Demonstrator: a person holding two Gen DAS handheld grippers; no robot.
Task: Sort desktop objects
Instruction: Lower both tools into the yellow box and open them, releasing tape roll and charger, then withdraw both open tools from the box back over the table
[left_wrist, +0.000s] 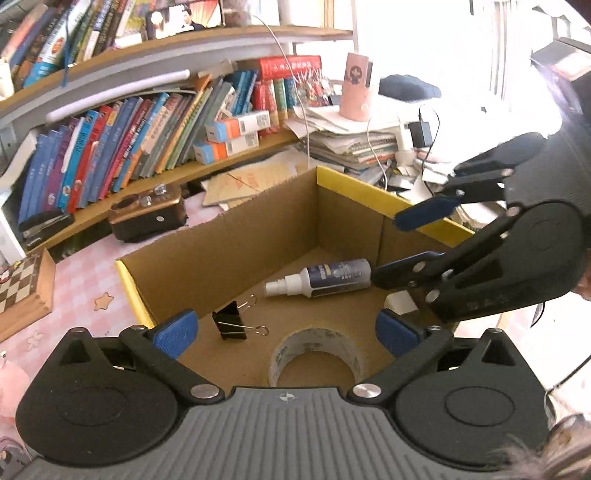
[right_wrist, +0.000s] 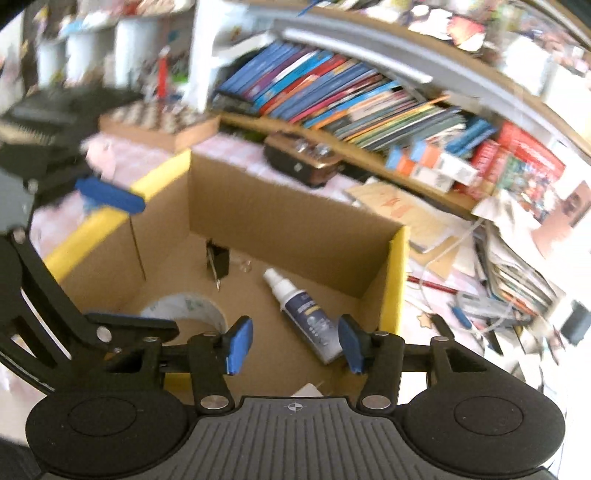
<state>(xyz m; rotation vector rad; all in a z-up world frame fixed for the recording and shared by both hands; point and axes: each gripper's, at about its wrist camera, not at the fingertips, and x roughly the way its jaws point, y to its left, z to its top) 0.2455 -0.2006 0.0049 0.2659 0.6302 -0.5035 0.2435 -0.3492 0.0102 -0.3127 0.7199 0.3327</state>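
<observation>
**A:** Status on both tongs? We need to know what's free.

**B:** Left tongs (left_wrist: 286, 334) spread wide, nothing between them. Right tongs (right_wrist: 293, 341) parted about halfway, pads touching nothing. The spray bottle (right_wrist: 308, 319) shows through the gap below them but lies flat on the floor of the box (left_wrist: 221, 240), so we're holding 0 items.

**A:** What's already in the box?

**B:** 3 things we can name: spray bottle, binder clip (left_wrist: 232, 325), tape roll (left_wrist: 314, 354). Something small and white sits near the right-hand corner, can't tell what.

**A:** Which way does the bottle lie?

**B:** On its side. In the left view its long axis runs roughly left-right, white nozzle toward the clip, base toward the right wall. In the right view it runs away from us, nozzle at the far end, base nearest the right tongs.

**A:** Nearer hand?

**B:** Right for the bottle, directly under its pads. Left sits over the tape roll, clip just to the left of that.

**A:** So what does the next move turn on?

**B:** We judge those 3 as sorted. Anything left is outside the box on the pink tabletop (left_wrist: 85, 291), so both tongs must clear the rim first. The right view is blurred; we can't pick the next item from it.
</observation>
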